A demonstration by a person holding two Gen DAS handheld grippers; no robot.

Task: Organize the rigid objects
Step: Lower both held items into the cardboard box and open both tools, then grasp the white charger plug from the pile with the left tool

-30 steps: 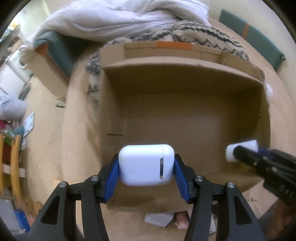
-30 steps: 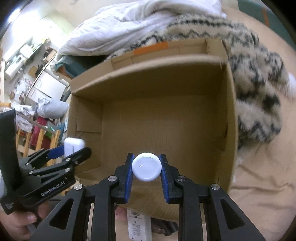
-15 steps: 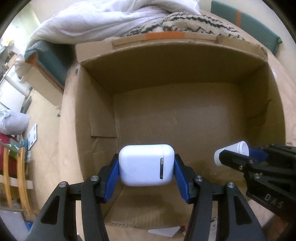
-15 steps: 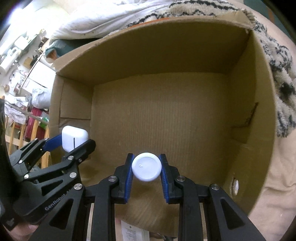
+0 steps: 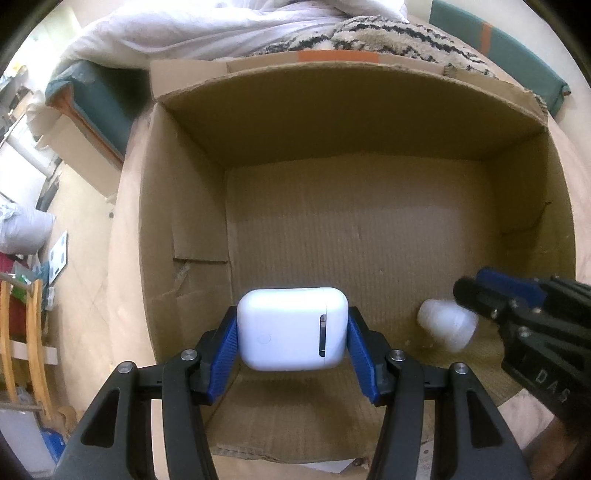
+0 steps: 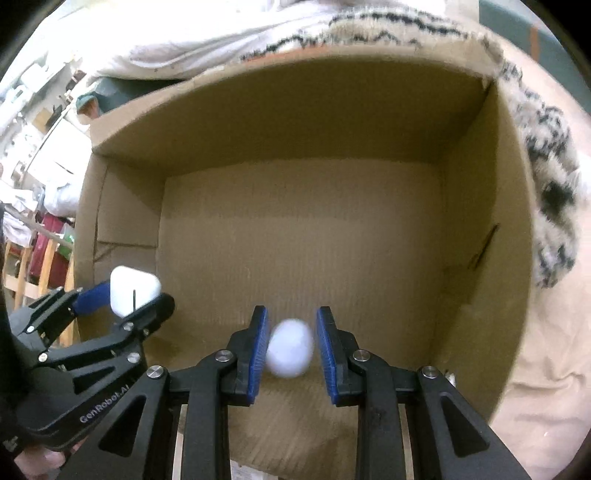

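An open cardboard box [image 5: 332, 122] fills both views, and both grippers point steeply down into it near its front wall.

The left gripper [image 5: 292, 321] pinches a white earbud case [image 5: 291, 339] between its blue fingers [image 5: 225, 347]. The pads press on the two short sides of the case, and its hinge strip faces the camera. The case hangs above the box floor, towards the front left corner.

The right gripper [image 6: 291, 314] has its fingers [image 6: 327, 347] spread. A small white bottle [image 6: 290, 349] sits between them as a blurred oval, with a gap showing at the right-hand pad. Whether it touches the other pad cannot be told. In the left wrist view the same bottle [image 5: 447, 328] is smeared just below the tips of the right gripper [image 5: 465, 291], close over the box floor near the front right.

Behind the box lie a white blanket [image 5: 221, 26] and a fuzzy black-and-cream throw [image 5: 388, 33].
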